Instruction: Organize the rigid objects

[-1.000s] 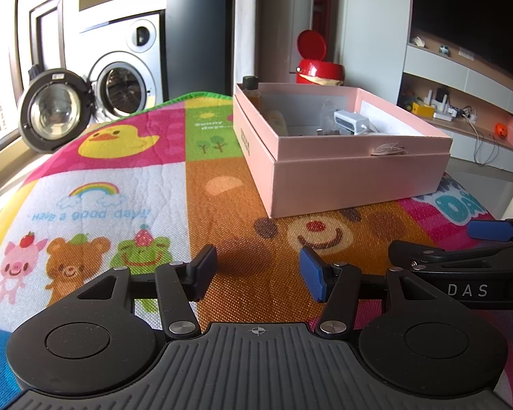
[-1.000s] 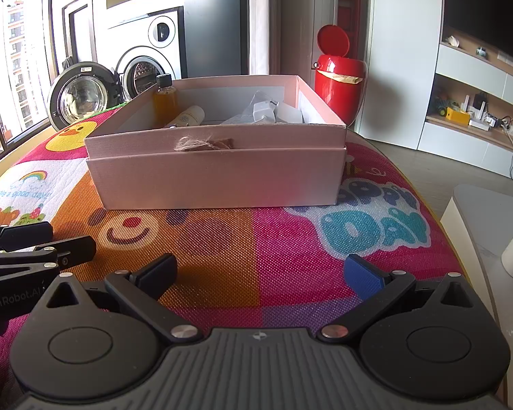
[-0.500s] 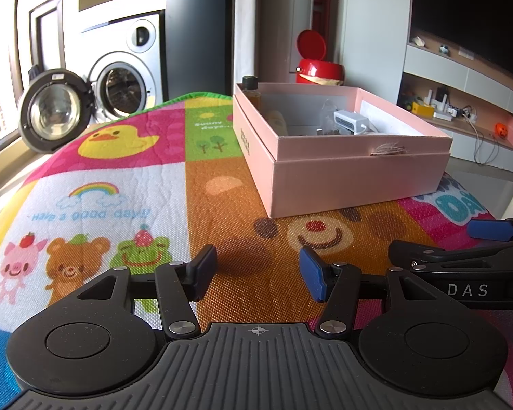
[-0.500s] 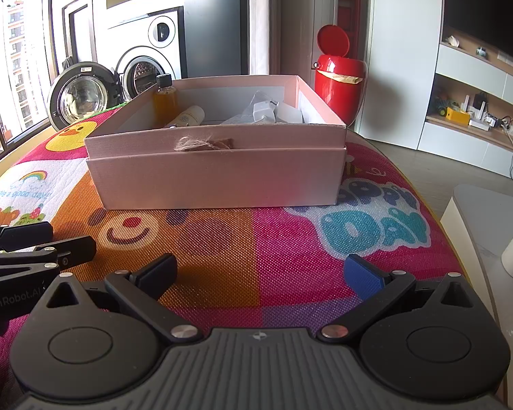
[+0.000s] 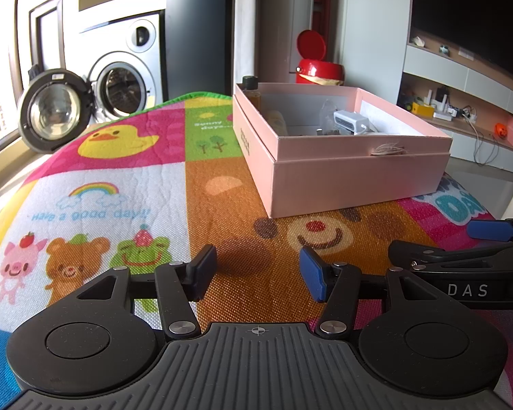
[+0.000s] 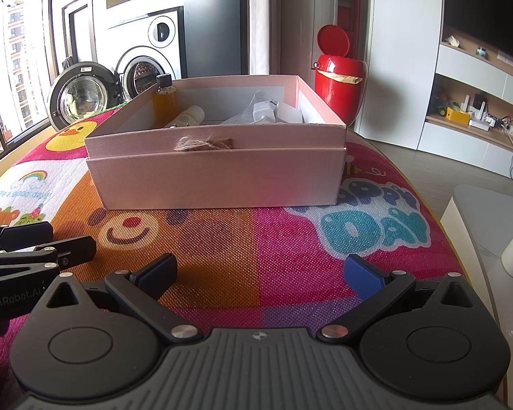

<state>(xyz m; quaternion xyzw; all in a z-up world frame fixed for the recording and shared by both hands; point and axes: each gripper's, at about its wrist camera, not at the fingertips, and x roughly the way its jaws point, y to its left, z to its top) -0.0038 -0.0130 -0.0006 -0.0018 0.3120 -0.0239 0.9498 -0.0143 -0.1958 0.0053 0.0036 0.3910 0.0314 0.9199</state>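
Note:
A pink cardboard box (image 5: 352,177) (image 6: 219,177) stands open on the colourful play mat (image 5: 119,184) (image 6: 290,232). Inside it are an amber bottle with a black cap (image 6: 165,99) (image 5: 250,87), a cream tube (image 6: 188,116), white adapters (image 6: 277,111) (image 5: 350,119) and clear plastic. My left gripper (image 5: 258,271) is open and empty, low over the mat in front of the box. My right gripper (image 6: 261,273) is open wider and empty, beside the left one. Each shows at the other view's edge: the right gripper (image 5: 461,266), the left gripper (image 6: 27,253).
A washing machine with its round door open (image 5: 51,111) (image 6: 82,97) stands behind the mat at the left. A red bin with its lid up (image 5: 316,65) (image 6: 338,78) is behind the box. A white low table (image 6: 489,215) is at the right, past the mat's edge.

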